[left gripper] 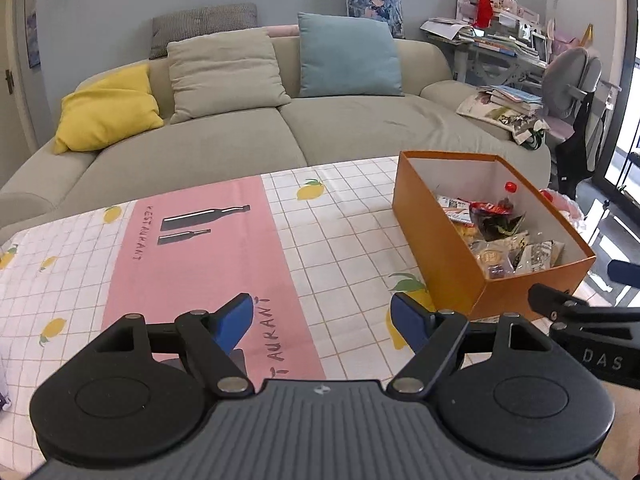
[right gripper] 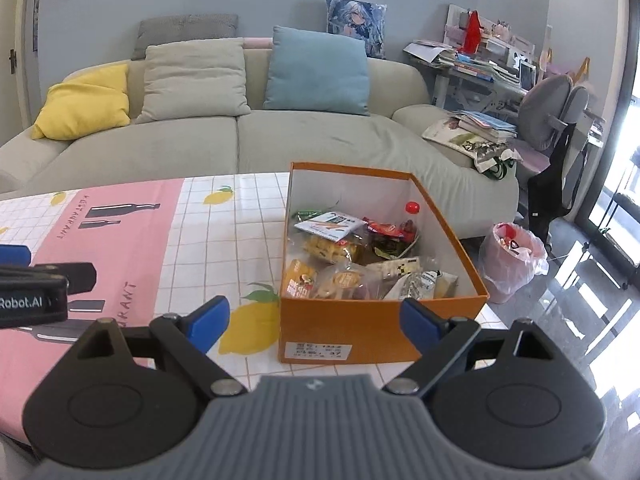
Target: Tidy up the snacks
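A yellow cushion (left gripper: pixel 108 110) sits at the left end of the beige sofa (left gripper: pixel 248 136), then a beige cushion (left gripper: pixel 224 74) and a blue cushion (left gripper: pixel 348 56). Nearer, the worktop (left gripper: pixel 340 216) wears a white checked cloth with lemons and a pink panel (left gripper: pixel 208 256). The left gripper (left gripper: pixel 322 318) hangs over that cloth, jaws apart and empty. To its right the orange box (right gripper: pixel 380 332) stands on the worktop, filled with packaged snacks (right gripper: pixel 360 256). The right gripper (right gripper: pixel 316 320) faces the box's near wall, jaws wide apart and empty. Far right: a cluttered desk (right gripper: pixel 480 68), a grey chair (right gripper: pixel 556 112), a pink-lined bin (right gripper: pixel 512 260) on the floor.
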The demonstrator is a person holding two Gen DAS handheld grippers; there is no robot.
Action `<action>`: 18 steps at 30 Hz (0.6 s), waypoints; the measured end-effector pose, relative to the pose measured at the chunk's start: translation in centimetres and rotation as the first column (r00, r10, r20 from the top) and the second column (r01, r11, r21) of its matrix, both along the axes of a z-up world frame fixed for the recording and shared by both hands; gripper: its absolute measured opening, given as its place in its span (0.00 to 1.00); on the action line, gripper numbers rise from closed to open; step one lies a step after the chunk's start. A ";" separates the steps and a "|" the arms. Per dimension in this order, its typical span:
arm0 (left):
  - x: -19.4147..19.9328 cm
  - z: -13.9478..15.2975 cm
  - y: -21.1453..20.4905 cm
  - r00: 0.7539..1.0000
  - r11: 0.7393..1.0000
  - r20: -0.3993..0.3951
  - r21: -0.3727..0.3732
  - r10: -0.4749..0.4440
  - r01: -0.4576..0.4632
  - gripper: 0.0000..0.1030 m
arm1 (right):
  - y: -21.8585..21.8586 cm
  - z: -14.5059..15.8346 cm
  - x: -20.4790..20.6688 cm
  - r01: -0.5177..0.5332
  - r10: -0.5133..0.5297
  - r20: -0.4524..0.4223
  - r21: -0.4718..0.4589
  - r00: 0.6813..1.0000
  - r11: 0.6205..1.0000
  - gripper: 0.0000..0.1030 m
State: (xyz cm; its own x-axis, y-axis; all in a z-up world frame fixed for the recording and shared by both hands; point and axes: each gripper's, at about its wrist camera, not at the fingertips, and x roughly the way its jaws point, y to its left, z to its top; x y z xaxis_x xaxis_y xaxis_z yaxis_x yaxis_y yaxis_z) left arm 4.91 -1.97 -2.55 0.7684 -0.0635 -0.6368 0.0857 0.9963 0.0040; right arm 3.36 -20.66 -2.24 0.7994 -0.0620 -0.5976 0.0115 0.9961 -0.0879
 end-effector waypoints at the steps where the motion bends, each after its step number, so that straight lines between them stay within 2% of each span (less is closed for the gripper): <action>1: 0.0 0.0 0.0 1.000 1.000 -0.001 0.003 0.001 -0.001 0.89 | 0.0 0.0 0.0 0.001 0.000 0.002 -0.003 1.000 1.000 0.87; 18: 0.0 0.1 0.8 1.000 0.997 0.005 -0.068 0.024 -0.024 0.90 | 0.3 -0.1 -0.1 -0.003 0.003 0.008 -0.006 1.000 1.000 0.87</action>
State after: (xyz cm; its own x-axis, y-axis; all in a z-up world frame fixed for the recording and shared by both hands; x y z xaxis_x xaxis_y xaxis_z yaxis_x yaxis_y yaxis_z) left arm 4.95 -1.19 -2.46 0.7737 -0.0878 -0.6274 0.0619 0.9961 -0.0631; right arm 3.25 -20.40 -2.38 0.8044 -0.0628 -0.5908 0.0089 0.9956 -0.0938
